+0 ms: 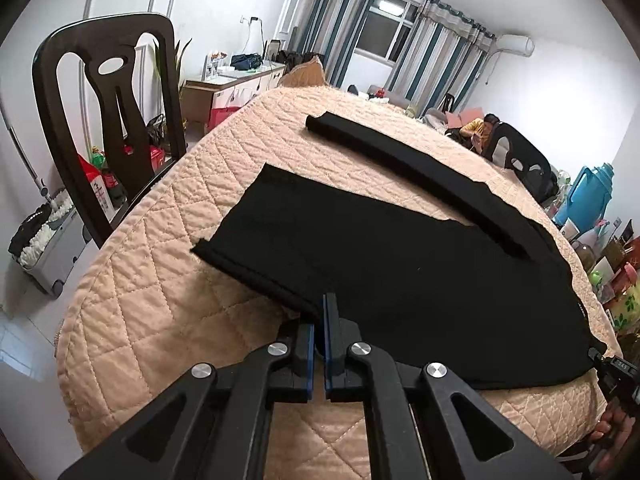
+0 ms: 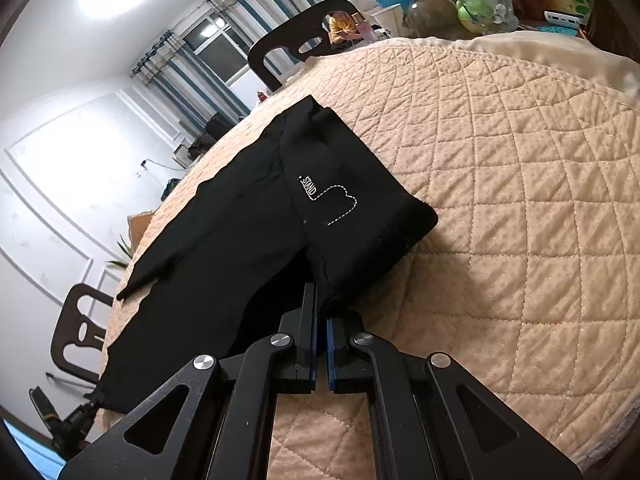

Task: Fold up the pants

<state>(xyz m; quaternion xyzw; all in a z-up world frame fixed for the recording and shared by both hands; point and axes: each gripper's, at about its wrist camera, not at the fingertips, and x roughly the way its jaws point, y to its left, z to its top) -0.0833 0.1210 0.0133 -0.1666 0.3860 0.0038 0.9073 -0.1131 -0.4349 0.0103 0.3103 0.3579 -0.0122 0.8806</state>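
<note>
Gripping black pants (image 1: 400, 264) at two points, both claws pinched onto cloth. Left claw (image 1: 325, 312): blue-padded fingers (image 1: 330, 320) pressed together on the near edge by a leg hem; fabric runs forward and to the right of the tips. Just left of the tips, that hem lies flat on the quilt (image 1: 152, 280). Beyond it, well ahead, the second leg (image 1: 416, 176) stretches away as a narrow band, a wedge of bare quilt between the two legs.

Right claw (image 2: 320, 312): fingers clamped on the waist end, cloth bunched up right at the tips. Ahead and slightly right, the folded-over waist panel shows white stitching and the word "STAND" (image 2: 309, 187). Legs trail off to the left of this claw, toward the left claw, visible low at that edge.

Pants lie mostly flat on the quilt-covered table. Dark chair (image 1: 108, 120) stands beyond the table edge, left of the left claw. Another chair (image 2: 300, 40) sits at the far side, ahead of the right claw. Jars and bottles (image 2: 480, 8) crowd the far right edge.
</note>
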